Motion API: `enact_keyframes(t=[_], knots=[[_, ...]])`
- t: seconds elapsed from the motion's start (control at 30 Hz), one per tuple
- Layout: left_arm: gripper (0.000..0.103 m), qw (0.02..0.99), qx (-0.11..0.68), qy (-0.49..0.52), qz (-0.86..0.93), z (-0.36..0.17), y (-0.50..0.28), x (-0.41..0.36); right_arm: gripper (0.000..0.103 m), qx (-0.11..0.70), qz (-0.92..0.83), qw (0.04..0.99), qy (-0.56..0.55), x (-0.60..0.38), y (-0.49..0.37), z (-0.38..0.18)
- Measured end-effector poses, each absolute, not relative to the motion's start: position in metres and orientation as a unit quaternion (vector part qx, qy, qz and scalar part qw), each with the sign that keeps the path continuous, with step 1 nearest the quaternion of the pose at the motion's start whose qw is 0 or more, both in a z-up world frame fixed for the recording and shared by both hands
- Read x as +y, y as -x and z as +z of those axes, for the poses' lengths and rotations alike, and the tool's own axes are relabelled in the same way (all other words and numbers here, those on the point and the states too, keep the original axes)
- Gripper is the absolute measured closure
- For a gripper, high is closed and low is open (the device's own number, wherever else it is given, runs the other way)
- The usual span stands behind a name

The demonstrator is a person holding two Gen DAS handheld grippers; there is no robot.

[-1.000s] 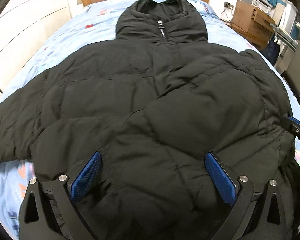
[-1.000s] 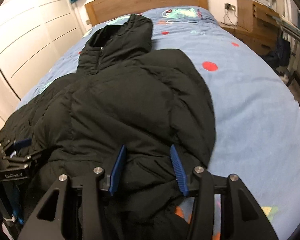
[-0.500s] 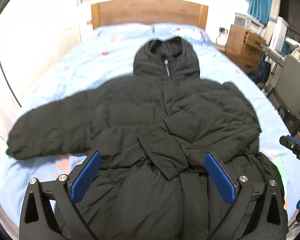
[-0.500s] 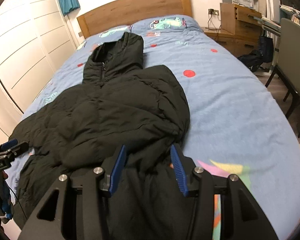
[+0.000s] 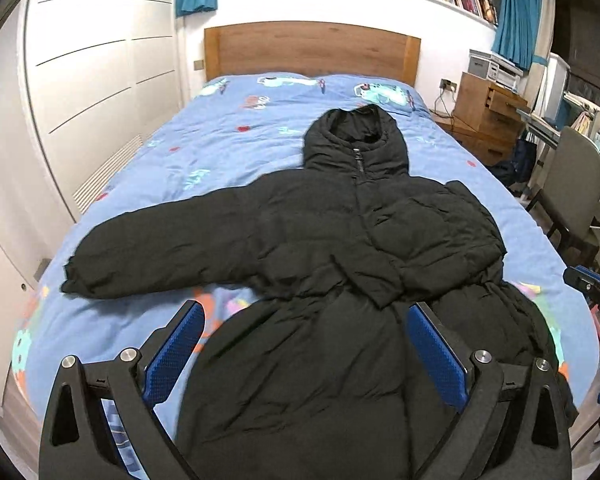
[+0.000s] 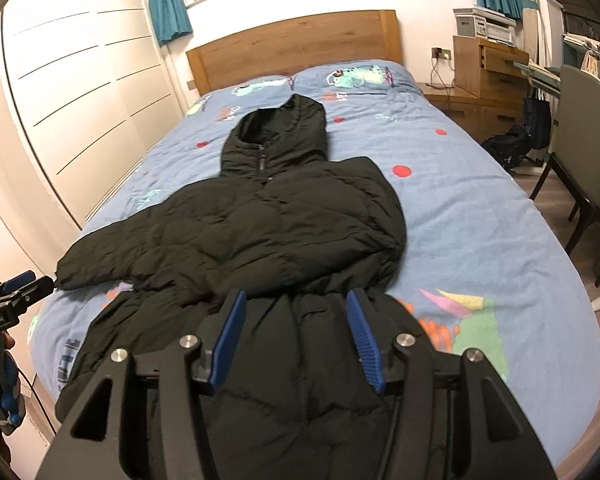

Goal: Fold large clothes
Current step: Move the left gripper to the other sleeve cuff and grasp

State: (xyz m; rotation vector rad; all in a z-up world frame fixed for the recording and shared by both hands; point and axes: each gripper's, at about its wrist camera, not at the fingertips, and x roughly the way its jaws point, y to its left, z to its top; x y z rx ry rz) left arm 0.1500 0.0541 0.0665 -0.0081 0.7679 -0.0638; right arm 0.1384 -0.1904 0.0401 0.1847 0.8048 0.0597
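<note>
A black hooded puffer jacket (image 5: 340,240) lies front up on the blue bed (image 5: 180,152), hood toward the headboard. One sleeve (image 5: 156,252) stretches out to the left; the other is folded across the chest (image 5: 428,240). My left gripper (image 5: 304,312) hovers wide open above the hem, holding nothing. In the right wrist view the same jacket (image 6: 260,232) lies beneath my right gripper (image 6: 296,298), whose jaws are opening with no cloth pinched between the pads. The other gripper shows at the frame edge in both views, the right one (image 5: 592,284) and the left one (image 6: 16,292).
A wooden headboard (image 5: 312,52) closes the far end of the bed. White wardrobe doors (image 5: 100,100) run along the left. A wooden nightstand (image 5: 488,116), a desk and a grey chair (image 5: 572,192) stand to the right. Bare blue cover (image 6: 480,220) lies right of the jacket.
Both grippers have pulled back and risen from the jacket, so the whole garment and bed now show. The right jaws stand a little wider. The jacket lies still.
</note>
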Motion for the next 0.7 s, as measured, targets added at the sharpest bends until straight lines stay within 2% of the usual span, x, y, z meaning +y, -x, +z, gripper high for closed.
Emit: enact_keyframes(t=[0.3,0.7], knots=[[0.003,0.924,0.381,0.035,-0.017,0.059,-0.126,0.109,0.052,0.39,0.035,0.915,-0.093,-0.163,-0.129,0.048],[0.003,0.91,0.409,0.071,0.027,0.018,-0.126,0.189,0.052,0.41,0.041,0.908,-0.07,-0.125,-0.146,0.032]])
